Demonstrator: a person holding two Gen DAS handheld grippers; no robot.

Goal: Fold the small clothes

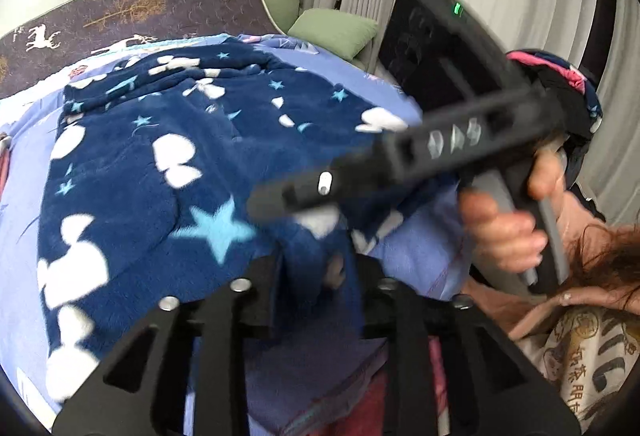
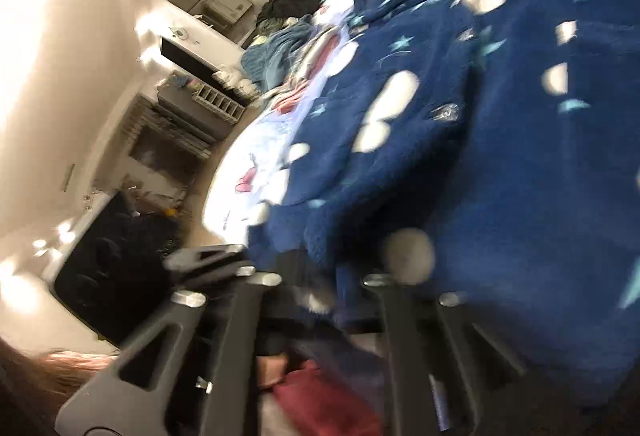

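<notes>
The dark blue fleece garment with white shapes and light blue stars [image 1: 152,164] lies spread on the bed with the lilac printed sheet [image 1: 24,164]. The left claw [image 1: 316,276] is closed on the near edge of this garment; a fold of the fleece stands between its two fingers. The right claw [image 2: 316,288] also pinches the near edge of the same garment [image 2: 500,124], though this view is blurred. The right hand [image 1: 508,228] grips the handle of the right tool.
</notes>
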